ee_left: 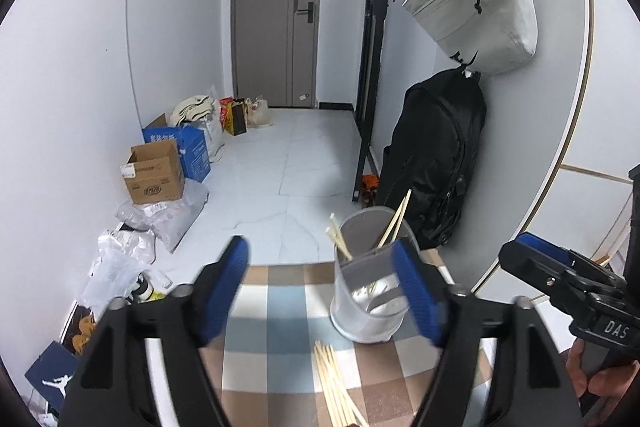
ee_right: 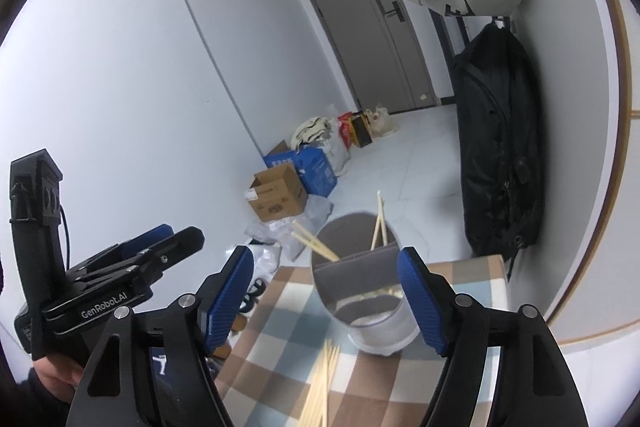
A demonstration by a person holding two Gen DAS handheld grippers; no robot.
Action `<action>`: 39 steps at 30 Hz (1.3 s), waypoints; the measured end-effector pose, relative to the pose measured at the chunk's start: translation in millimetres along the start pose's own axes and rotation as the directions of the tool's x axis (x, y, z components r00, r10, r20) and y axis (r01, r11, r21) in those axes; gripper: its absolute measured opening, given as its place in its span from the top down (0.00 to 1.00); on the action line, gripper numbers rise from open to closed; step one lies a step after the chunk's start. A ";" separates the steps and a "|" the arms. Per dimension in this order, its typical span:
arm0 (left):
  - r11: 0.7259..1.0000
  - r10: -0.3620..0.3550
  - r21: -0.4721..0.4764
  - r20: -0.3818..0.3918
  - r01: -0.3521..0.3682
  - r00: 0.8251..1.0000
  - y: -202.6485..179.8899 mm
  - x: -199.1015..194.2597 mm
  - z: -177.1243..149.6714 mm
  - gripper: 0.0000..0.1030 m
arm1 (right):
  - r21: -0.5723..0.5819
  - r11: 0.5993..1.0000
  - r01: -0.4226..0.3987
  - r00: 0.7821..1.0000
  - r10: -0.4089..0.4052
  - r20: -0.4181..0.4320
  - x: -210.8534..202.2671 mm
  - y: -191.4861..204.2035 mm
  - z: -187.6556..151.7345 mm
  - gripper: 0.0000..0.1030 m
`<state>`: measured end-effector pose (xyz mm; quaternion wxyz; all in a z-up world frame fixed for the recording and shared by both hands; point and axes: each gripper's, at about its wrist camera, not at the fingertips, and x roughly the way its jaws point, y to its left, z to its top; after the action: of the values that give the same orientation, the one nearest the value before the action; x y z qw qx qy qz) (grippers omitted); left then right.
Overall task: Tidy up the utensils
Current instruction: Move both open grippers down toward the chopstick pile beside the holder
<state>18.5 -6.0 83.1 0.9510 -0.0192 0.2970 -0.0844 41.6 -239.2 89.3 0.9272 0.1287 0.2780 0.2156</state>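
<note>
A translucent utensil holder with a grey divider stands on a checked cloth. Several wooden chopsticks lean inside it. A loose bundle of chopsticks lies on the cloth just in front of the holder. My left gripper is open and empty, its right finger overlapping the holder in the left wrist view. My right gripper is open too, framing the holder's rim, with nothing between its pads.
A black backpack and a white bag hang on the wall right of the table. Cardboard and blue boxes and plastic bags line the floor at left. The table's far edge runs just behind the holder.
</note>
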 end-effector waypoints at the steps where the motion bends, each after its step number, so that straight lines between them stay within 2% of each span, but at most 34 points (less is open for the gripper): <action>1: 1.000 0.005 -0.004 0.002 -0.005 1.000 1.1 -0.5 -4.4 0.23 | -0.002 1.000 0.000 1.000 0.000 0.000 -0.6 0.9 -3.5 0.23; 9: 0.998 0.003 -0.056 -0.004 -0.004 1.000 13.6 0.9 -32.7 0.23 | -0.023 1.000 0.009 0.999 -0.009 -0.031 0.3 5.4 -41.1 0.17; 14: 0.997 0.026 -0.067 -0.026 -0.028 0.999 19.1 8.1 -49.2 0.23 | -0.027 0.999 0.020 0.998 -0.021 -0.060 4.8 4.2 -61.2 0.10; 20: 0.994 0.035 -0.099 -0.070 -0.042 0.997 31.3 19.1 -73.4 0.23 | -0.052 0.998 0.031 0.994 -0.036 -0.108 18.7 4.2 -81.9 0.09; 24: 0.990 0.042 -0.128 -0.107 -0.056 0.993 43.1 28.4 -82.5 0.23 | -0.042 0.999 0.021 0.985 -0.028 -0.169 33.8 1.1 -94.5 0.09; 30: 0.980 0.071 -0.176 -0.123 -0.092 0.990 66.1 35.9 -89.5 0.23 | -0.077 0.997 0.019 0.961 -0.040 -0.275 66.7 5.5 -111.3 0.09; 33: 0.977 0.087 -0.182 -0.130 -0.110 0.988 75.1 37.6 -91.8 0.23 | -0.095 0.995 0.007 0.946 -0.037 -0.321 84.7 10.6 -119.1 0.10; 36: 0.976 0.080 -0.188 -0.156 -0.109 0.985 83.5 42.1 -95.2 0.23 | -0.106 0.994 -0.004 0.932 -0.035 -0.361 105.5 14.8 -124.8 0.18; 38: 0.973 0.067 -0.206 -0.181 -0.104 0.981 90.3 47.6 -97.4 0.23 | -0.118 0.993 -0.004 0.913 -0.044 -0.405 123.0 16.8 -129.8 0.31; 39: 0.970 0.058 -0.221 -0.199 -0.103 0.978 96.0 50.7 -99.5 0.23 | -0.121 0.993 -0.009 0.903 -0.044 -0.427 130.1 17.1 -131.9 0.34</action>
<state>17.3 81.2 -35.6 0.9120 -0.1088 0.3952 -0.0121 58.5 -147.3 -71.6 0.8512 0.0197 0.4630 0.2464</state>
